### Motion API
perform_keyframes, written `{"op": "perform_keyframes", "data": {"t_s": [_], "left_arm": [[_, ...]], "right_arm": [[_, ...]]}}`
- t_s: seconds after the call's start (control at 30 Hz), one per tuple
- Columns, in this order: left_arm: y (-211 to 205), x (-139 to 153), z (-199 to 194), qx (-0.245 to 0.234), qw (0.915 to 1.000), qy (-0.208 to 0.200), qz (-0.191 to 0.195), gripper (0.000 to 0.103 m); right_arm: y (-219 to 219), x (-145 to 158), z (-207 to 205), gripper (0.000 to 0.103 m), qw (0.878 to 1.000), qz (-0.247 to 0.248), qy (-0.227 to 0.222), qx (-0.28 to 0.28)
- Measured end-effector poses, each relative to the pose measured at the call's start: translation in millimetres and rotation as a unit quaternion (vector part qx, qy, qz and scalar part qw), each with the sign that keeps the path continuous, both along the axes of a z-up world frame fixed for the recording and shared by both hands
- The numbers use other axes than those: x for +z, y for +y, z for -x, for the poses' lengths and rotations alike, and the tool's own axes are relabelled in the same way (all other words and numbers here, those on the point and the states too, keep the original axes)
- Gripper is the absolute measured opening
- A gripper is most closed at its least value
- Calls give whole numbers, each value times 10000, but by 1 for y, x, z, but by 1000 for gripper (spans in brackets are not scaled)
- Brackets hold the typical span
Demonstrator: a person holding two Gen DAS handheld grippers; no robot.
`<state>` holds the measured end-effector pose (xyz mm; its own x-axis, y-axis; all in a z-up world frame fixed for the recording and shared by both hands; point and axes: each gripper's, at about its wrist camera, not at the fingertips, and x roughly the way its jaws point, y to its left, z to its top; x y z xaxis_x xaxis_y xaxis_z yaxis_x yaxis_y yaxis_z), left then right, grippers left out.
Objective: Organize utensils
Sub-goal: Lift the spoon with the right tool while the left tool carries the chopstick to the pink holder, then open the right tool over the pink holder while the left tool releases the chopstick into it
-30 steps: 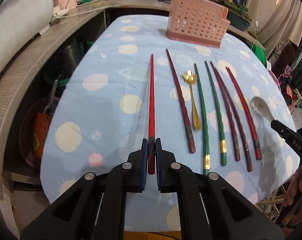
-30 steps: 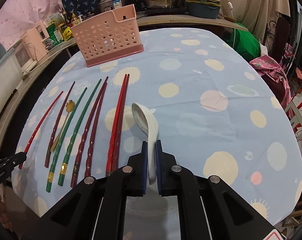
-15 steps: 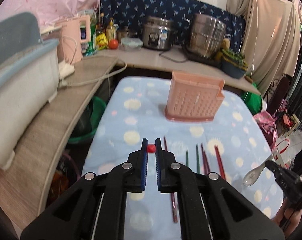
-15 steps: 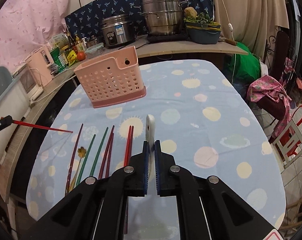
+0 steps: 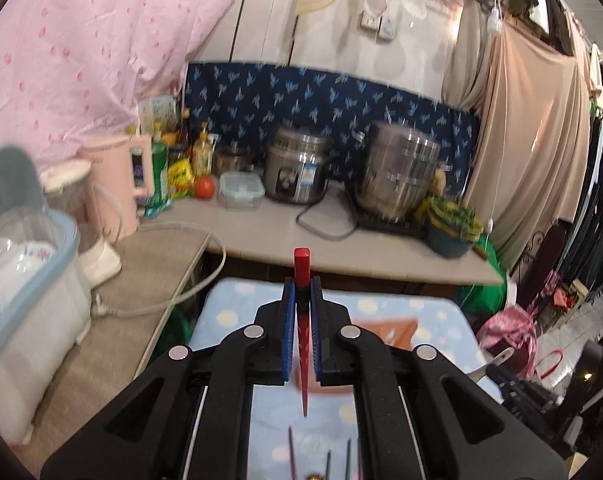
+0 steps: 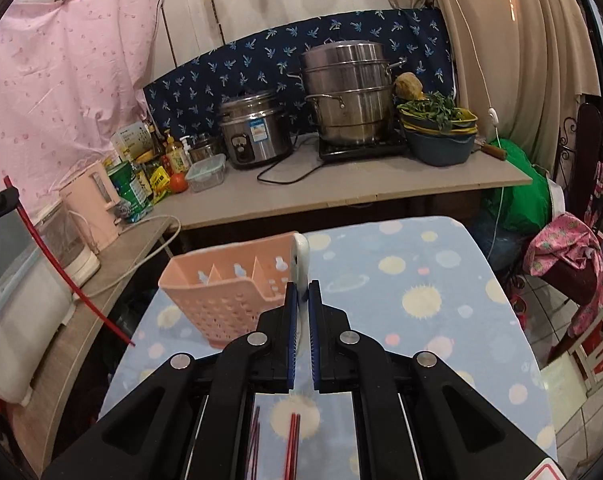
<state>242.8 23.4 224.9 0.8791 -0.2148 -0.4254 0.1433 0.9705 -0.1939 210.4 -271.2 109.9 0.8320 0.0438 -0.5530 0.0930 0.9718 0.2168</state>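
Observation:
My left gripper (image 5: 301, 300) is shut on a red chopstick (image 5: 302, 320), held upright with its thick end up and its tip hanging down over the table. The chopstick also shows in the right wrist view (image 6: 61, 272), at the left. My right gripper (image 6: 300, 300) is shut on a white ceramic spoon (image 6: 301, 256), raised just in front of the pink perforated utensil basket (image 6: 225, 292), which has several compartments. Several chopsticks (image 6: 292, 440) still lie on the dotted blue tablecloth (image 6: 421, 292) below the grippers.
A counter (image 6: 341, 196) behind the table holds a rice cooker (image 6: 253, 128), a steel steamer pot (image 6: 347, 96), bottles, a tomato and a pink kettle (image 6: 95, 204). A plastic dish bin (image 5: 25, 280) stands at the left. A chair with pink cloth (image 6: 569, 256) is at the right.
Both grippers have lifted from the table and tilted up. The red chopstick swung from lying flat to hanging upright. The spoon rose and came close to the pink basket.

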Motion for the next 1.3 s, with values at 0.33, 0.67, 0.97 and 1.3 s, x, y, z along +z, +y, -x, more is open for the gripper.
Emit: {"op": "perform_keyframes", "data": {"t_s": [0.33,0.67,0.97,1.3], "left_arm": [[-38,12,-65,-87,9995,-300,65,7],[-47,-56,-115,-94,9993,330,-158,7],[-32,-85,-114,166,9984,514,-145,51],[-16,-93,-50,314,9963,639,-473,66]], "right_arm": [[-5,-11,-98,6,9992,-369,148,31],[3,-63,-136,6,9973,-295,662,131],[4,-62,-122,13,9984,-116,543,92],[4,-44,-50,30,9989,-126,414,176]]}}
